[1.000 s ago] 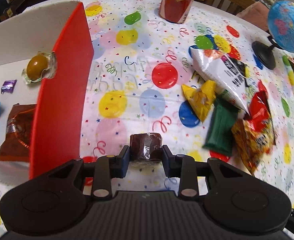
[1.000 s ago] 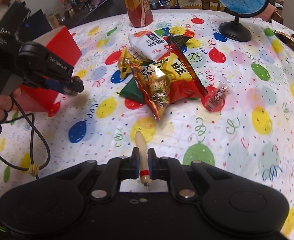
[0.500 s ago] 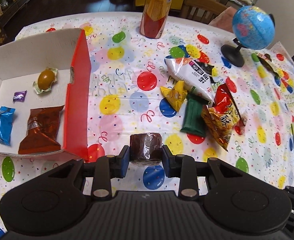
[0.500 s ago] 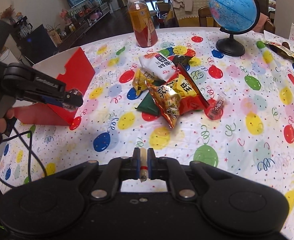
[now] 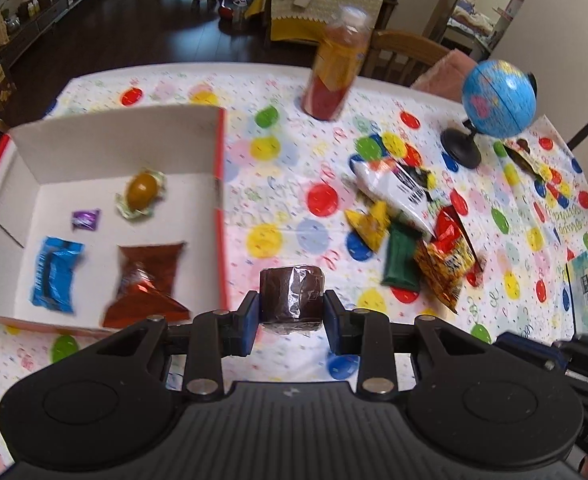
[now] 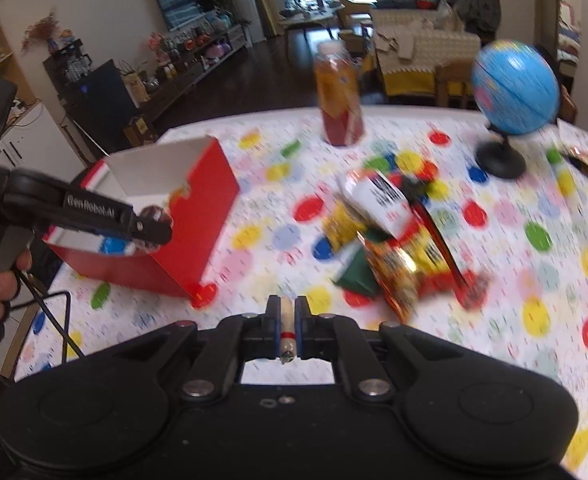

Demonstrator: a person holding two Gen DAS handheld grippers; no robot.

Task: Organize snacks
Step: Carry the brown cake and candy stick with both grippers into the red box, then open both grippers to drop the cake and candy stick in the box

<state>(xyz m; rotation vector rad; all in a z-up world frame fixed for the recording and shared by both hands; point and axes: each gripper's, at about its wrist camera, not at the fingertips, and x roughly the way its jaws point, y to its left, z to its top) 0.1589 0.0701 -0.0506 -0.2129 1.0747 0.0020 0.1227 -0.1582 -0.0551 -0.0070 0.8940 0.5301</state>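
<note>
A: Your left gripper point(image 5: 291, 322) has its jaws clenched on the brown wrapped cake point(image 5: 291, 294), raised above the desk point(image 5: 277, 184) just beside the red box point(image 5: 221, 216). Your right gripper point(image 6: 287, 330) pinches the thin sausage stick point(image 6: 287, 320).

B: So you're mid-carry?

A: I'd say so. Next, bring each snack over the box's open top, clear of the wall, then release.
</note>
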